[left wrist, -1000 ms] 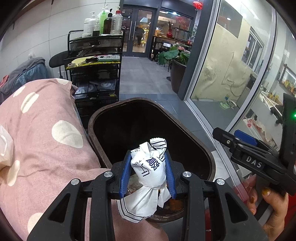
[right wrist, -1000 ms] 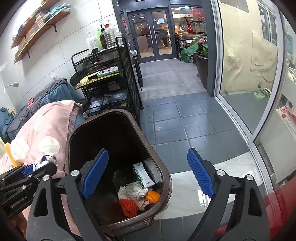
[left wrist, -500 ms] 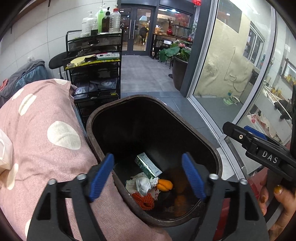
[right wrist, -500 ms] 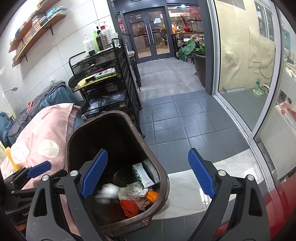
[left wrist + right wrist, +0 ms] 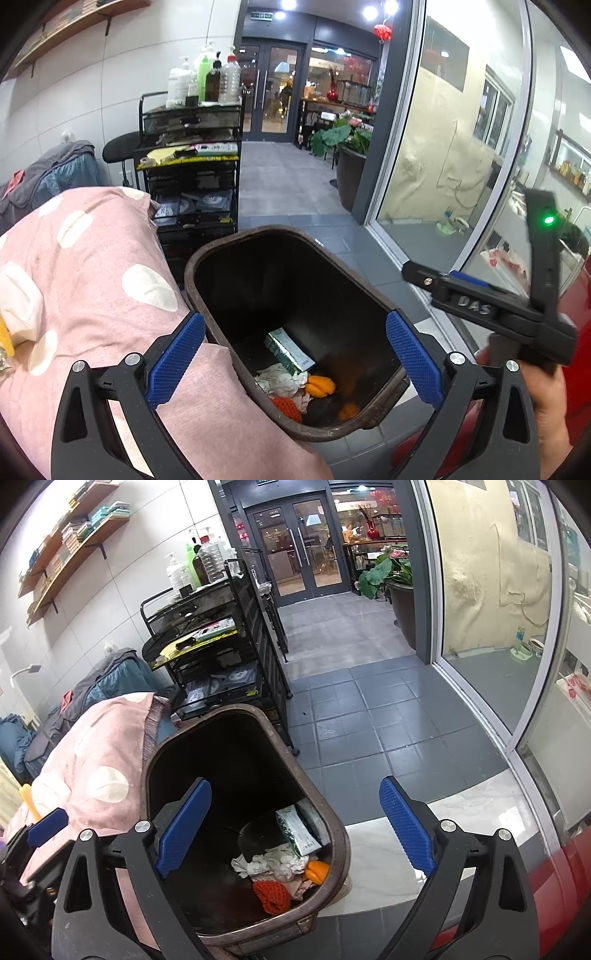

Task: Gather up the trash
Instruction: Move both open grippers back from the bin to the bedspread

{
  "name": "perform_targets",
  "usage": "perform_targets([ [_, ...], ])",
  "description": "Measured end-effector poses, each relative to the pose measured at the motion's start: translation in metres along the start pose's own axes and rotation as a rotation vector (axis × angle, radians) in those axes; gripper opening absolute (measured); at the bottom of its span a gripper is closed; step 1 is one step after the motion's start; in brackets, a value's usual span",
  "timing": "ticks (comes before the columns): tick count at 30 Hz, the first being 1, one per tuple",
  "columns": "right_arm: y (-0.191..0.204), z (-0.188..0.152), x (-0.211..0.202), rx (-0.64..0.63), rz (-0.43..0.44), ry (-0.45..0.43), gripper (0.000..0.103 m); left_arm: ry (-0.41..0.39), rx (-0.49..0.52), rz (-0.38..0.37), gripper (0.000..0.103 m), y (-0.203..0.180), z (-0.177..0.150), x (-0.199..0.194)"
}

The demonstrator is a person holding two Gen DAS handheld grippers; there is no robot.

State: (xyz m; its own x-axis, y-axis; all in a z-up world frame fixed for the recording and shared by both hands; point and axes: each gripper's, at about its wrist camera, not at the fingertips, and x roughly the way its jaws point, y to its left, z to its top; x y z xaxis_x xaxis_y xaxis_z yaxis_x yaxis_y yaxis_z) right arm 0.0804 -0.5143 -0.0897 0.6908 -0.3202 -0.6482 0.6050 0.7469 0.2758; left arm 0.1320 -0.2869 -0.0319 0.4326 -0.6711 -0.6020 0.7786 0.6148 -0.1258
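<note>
Over the bin (image 5: 255, 236), the left gripper (image 5: 291, 358) has just been opening — jaws spread wide, nothing between them. Right gripper (image 5: 295, 827) gapes empty too. Trash (image 5: 284, 380) lies at the bin's bottom: crumpled paper, a green box (image 5: 290, 349), orange bits. Risk, I'd say: swinging away low, a finger clips the rim and tips the bin against the pink blanket (image 5: 92, 280).

Both wrist views look steeply down, seemingly from close above, sharing the bin (image 5: 236, 254) (image 5: 334, 830).
</note>
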Motion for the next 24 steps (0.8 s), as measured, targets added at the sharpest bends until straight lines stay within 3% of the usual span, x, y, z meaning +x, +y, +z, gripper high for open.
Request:
perform_targets([
  [6,0.012,-0.001,0.0,-0.013,0.031,0.006,0.091,-0.068,-0.013,0.014,0.097,0.004,0.0,-0.029],
  [16,0.046,-0.002,-0.003,-0.059,0.089,0.007,0.091,-0.187,-0.058,0.152,0.097,0.028,-0.008,-0.074],
  [24,0.095,-0.01,-0.008,-0.152,0.183,0.011,0.091,-0.187,-0.14,0.23,0.097,0.063,-0.023,-0.099],
])
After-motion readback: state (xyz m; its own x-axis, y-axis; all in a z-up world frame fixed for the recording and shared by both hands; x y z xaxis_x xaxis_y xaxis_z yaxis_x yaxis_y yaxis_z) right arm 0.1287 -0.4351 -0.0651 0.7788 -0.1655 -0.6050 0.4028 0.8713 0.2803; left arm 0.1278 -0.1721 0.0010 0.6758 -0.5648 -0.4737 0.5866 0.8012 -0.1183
